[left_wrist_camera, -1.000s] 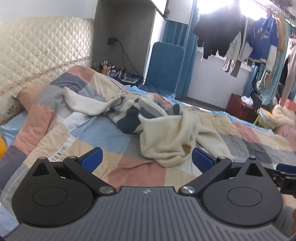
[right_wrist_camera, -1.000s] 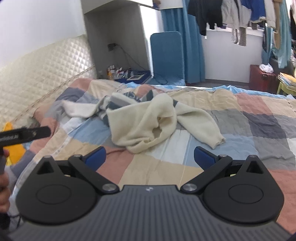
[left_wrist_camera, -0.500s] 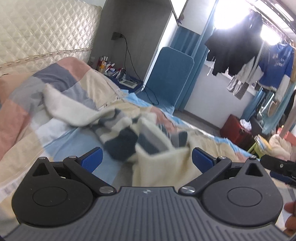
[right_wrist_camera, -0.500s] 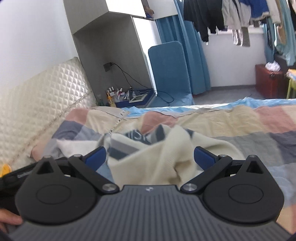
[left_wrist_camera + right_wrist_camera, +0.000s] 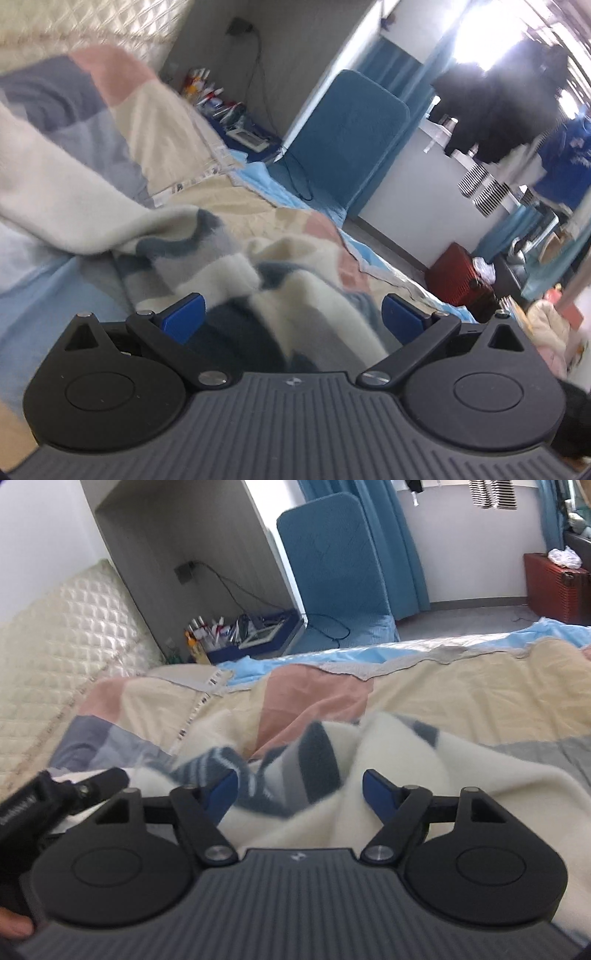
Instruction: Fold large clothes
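A cream sweater with navy and grey stripes lies crumpled on the patchwork quilt. My left gripper is open, its blue pads either side of a striped fold, low over the cloth. My right gripper is open too, straddling the striped part of the sweater. Whether the pads touch the cloth I cannot tell. The left gripper's black body shows at the left edge of the right wrist view.
A quilted headboard stands at the left. A low blue shelf of bottles and a blue padded chair stand past the bed's far edge. A red case and hanging clothes are at the right.
Both grippers have moved forward and down toward the sweater, which now fills the space between their pads. The right gripper's jaws have narrowed somewhat.
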Demonstrator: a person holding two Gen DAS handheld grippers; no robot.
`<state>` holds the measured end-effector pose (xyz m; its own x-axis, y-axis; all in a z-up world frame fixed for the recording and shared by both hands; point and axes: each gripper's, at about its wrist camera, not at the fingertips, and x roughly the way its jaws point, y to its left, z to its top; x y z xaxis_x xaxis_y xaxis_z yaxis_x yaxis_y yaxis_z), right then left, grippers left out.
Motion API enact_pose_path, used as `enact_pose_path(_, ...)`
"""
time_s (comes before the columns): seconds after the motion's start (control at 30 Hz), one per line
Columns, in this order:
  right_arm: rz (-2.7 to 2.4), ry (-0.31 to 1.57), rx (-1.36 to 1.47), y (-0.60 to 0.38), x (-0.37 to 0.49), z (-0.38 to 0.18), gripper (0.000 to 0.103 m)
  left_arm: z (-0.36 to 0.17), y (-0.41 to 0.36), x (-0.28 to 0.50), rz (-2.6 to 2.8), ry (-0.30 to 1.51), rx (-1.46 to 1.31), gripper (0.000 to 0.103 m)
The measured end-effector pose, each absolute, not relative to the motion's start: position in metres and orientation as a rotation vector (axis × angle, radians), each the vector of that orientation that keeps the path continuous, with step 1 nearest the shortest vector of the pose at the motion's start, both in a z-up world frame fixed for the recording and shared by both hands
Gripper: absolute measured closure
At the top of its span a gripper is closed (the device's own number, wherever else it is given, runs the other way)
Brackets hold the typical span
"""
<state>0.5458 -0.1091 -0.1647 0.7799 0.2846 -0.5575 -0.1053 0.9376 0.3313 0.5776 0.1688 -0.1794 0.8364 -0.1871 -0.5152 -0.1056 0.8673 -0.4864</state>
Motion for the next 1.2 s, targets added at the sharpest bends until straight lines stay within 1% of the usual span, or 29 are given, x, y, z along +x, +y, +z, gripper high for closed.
enact_pose_path(0.1, 0.190, 0.648, 0.229, -0.097, 0.572, -0.174, 0.032, -0.199, 0.185, 0.600, -0.066, 0.616, -0.605, 0.004)
enact_pose_path(0.17, 0.168, 0.675, 0.189, -0.093, 0.585, -0.179, 0.040, -0.208, 0.192, 0.613, -0.067, 0.647, -0.639, 0.011)
enact_pose_path(0.27, 0.150, 0.730, 0.198, -0.095, 0.605, -0.185, 0.052, -0.217, 0.199, 0.627, -0.085, 0.691, -0.701, 0.017)
enact_pose_path(0.33, 0.162, 0.761, 0.195, -0.094, 0.614, -0.187, 0.055, -0.218, 0.198, 0.634, -0.077, 0.713, -0.682, 0.020)
enact_pose_path(0.37, 0.186, 0.787, 0.186, -0.092, 0.620, -0.190, 0.059, -0.219, 0.196, 0.638, -0.076, 0.733, -0.673, 0.023)
enact_pose_path(0.4, 0.208, 0.817, 0.187, -0.091, 0.625, -0.193, 0.066, -0.219, 0.194, 0.642, -0.080, 0.753, -0.669, 0.024)
enact_pose_path(0.43, 0.221, 0.838, 0.188, -0.090, 0.629, -0.195, 0.068, -0.220, 0.191, 0.647, -0.087, 0.769, -0.659, 0.029)
enact_pose_path(0.47, 0.229, 0.845, 0.176, -0.089, 0.631, -0.195, 0.072, -0.218, 0.189, 0.649, -0.083, 0.780, -0.647, 0.036)
enact_pose_path(0.5, 0.234, 0.844, 0.169, -0.089, 0.631, -0.194, 0.076, -0.216, 0.187, 0.652, -0.078, 0.785, -0.626, 0.039)
enact_pose_path(0.57, 0.229, 0.833, 0.174, -0.091, 0.626, -0.189, 0.082, -0.210, 0.180, 0.651, -0.066, 0.792, -0.569, 0.053)
enact_pose_path(0.6, 0.223, 0.826, 0.184, -0.092, 0.623, -0.186, 0.084, -0.206, 0.177, 0.649, -0.057, 0.791, -0.546, 0.056)
enact_pose_path(0.63, 0.218, 0.810, 0.200, -0.095, 0.616, -0.183, 0.085, -0.202, 0.176, 0.645, -0.051, 0.789, -0.523, 0.064)
enact_pose_path(0.67, 0.211, 0.795, 0.207, -0.098, 0.613, -0.180, 0.085, -0.197, 0.175, 0.640, -0.041, 0.782, -0.509, 0.068)
enact_pose_path(0.77, 0.190, 0.731, 0.206, -0.105, 0.593, -0.169, 0.086, -0.185, 0.175, 0.611, -0.017, 0.760, -0.490, 0.071)
enact_pose_path(0.97, 0.168, 0.627, 0.237, -0.128, 0.537, -0.145, 0.088, -0.170, 0.185, 0.530, 0.058, 0.703, -0.529, 0.075)
enact_pose_path(1.2, 0.171, 0.475, 0.261, -0.154, 0.447, -0.114, 0.089, -0.146, 0.180, 0.421, 0.129, 0.608, -0.538, 0.077)
